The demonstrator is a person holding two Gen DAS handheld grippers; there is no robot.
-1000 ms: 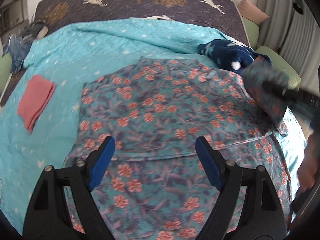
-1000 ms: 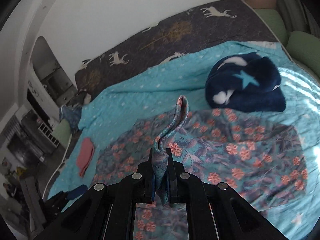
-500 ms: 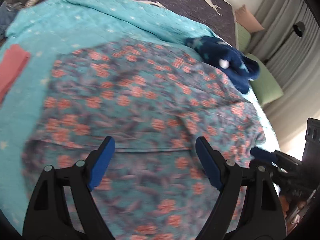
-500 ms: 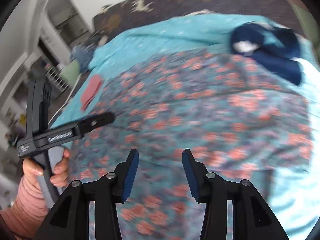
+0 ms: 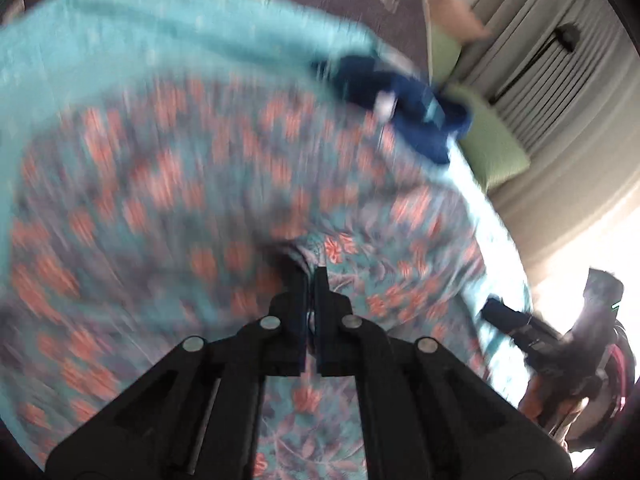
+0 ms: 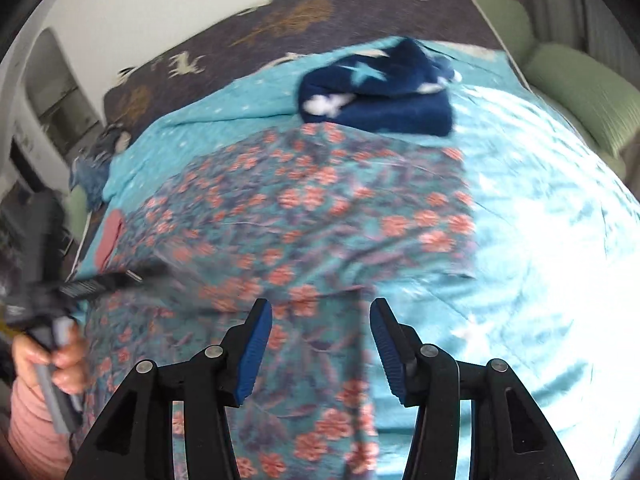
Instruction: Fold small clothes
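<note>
i am pinching a raised fold of the floral garment (image 5: 328, 248) in the left gripper (image 5: 311, 276), its jaws clamped together on the cloth. the garment is lying spread over the turquoise quilt (image 6: 540, 240), just in front of the navy star blanket (image 6: 380, 96). the right gripper (image 6: 320, 344) is hovering above the garment's near edge with jaws parted and gripping nothing. risk, as i am judging it: with only one point held, lifting may drag the whole cloth askew, or the thin pinch may slip out and undo the fold; the left view is blurring too much to confirm depth of grip.
</note>
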